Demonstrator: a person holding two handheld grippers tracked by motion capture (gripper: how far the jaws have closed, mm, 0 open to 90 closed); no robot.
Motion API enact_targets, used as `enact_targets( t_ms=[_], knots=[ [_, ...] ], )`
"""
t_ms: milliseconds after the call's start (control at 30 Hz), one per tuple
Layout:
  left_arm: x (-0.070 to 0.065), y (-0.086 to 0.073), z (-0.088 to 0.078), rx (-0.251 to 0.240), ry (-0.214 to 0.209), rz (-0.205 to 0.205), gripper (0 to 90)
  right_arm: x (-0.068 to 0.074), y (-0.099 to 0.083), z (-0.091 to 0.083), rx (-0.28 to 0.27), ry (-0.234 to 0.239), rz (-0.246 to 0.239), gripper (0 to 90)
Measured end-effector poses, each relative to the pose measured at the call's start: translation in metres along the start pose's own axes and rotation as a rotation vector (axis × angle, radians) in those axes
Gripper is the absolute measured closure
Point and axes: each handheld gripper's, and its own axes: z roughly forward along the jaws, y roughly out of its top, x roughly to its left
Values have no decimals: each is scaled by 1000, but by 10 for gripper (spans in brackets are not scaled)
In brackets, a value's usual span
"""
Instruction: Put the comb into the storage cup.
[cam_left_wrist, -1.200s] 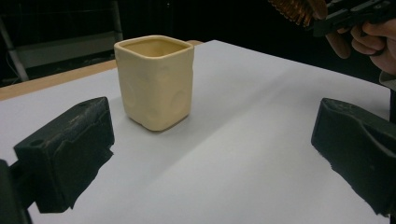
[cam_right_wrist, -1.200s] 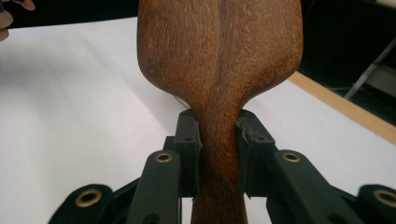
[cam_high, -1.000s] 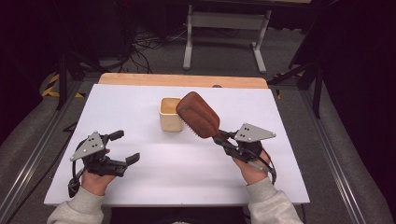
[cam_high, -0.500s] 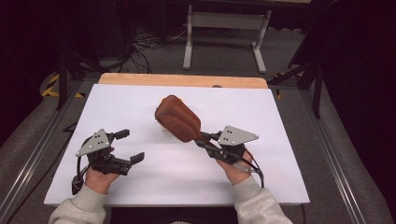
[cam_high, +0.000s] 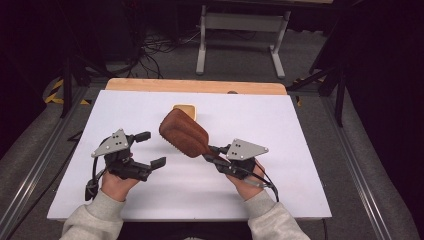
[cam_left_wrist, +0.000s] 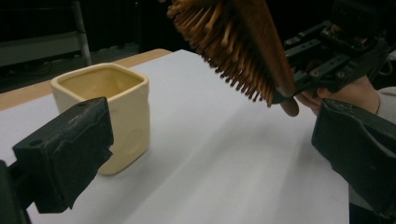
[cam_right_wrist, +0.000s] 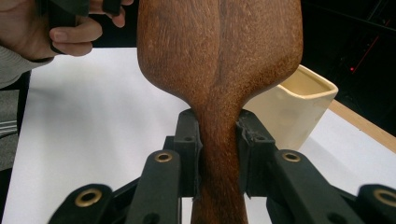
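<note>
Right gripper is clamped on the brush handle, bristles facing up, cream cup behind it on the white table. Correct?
Not quite: the bristles face down. The left gripper view shows them pointing toward the table under the wooden brush. The rest holds: the right gripper is clamped on the brush handle, as the right gripper view shows, and the cream cup stands behind the brush on the white table.

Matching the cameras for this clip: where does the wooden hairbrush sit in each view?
High view: the wooden hairbrush is at table centre, held by the right gripper.
Left gripper view: top centre-right, bristles facing down.
Right gripper view: centre, handle between the jaws.
Shared landmark: the cream cup, beside the brush in every view.
</note>
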Motion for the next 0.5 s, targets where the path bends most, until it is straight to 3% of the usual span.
enact_targets(
  t_ms=[500],
  knots=[
    [-8, 17, 32, 25, -23, -32, 1, 5, -2, 6, -4, 12, -13, 726]
  ],
)
